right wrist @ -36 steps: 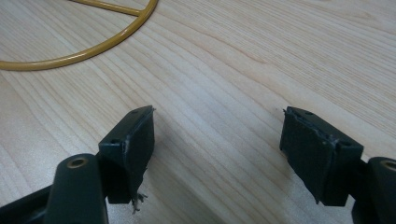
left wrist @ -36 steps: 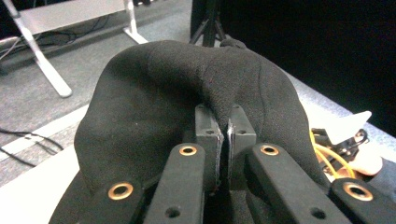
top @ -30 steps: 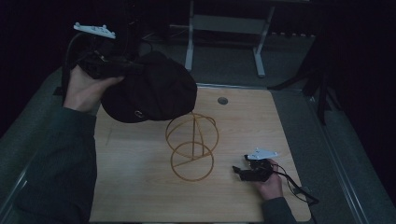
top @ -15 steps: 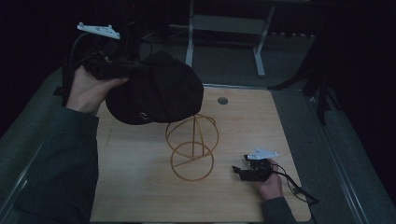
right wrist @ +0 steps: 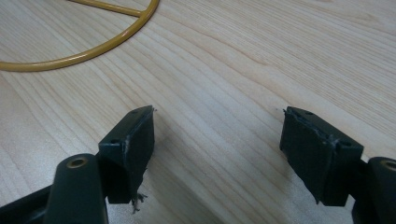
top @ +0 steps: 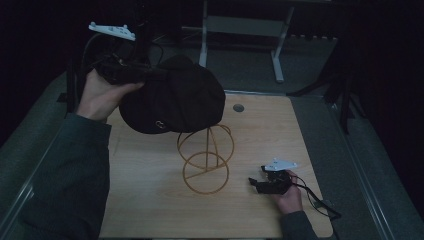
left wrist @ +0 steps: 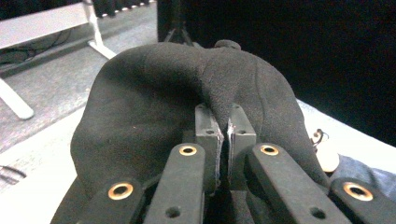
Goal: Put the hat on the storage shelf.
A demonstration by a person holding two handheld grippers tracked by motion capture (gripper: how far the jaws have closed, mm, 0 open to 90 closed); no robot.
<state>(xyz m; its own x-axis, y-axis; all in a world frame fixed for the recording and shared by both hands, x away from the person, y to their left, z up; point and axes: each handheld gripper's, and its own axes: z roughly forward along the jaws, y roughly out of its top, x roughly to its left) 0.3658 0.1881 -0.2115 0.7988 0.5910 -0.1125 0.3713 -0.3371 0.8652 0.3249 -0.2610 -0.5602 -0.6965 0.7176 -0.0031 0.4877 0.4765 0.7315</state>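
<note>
A black cap (top: 175, 100) hangs in the air above the far left of the wooden table (top: 150, 175), over the top of a yellow wire stand (top: 206, 159). My left gripper (top: 145, 75) is shut on a fold of the cap (left wrist: 187, 107), its jaws pinching the fabric together at the left gripper's tips (left wrist: 226, 122). The cap's lower edge overlaps the stand's upper loop in the high view; I cannot tell whether they touch. My right gripper (top: 259, 178) rests low on the table right of the stand, open, with bare wood between its jaws (right wrist: 217, 128). The stand's base ring (right wrist: 88, 51) lies just ahead of it.
A small round grommet (top: 238, 107) sits in the table's far edge. Grey carpet and a white desk frame (top: 240, 30) lie beyond the table. A cable (top: 320, 202) trails from the right gripper toward the near right corner.
The left hand has carried the cap a little to the right and up, nearer over the wire stand. The right gripper has stayed where it was.
</note>
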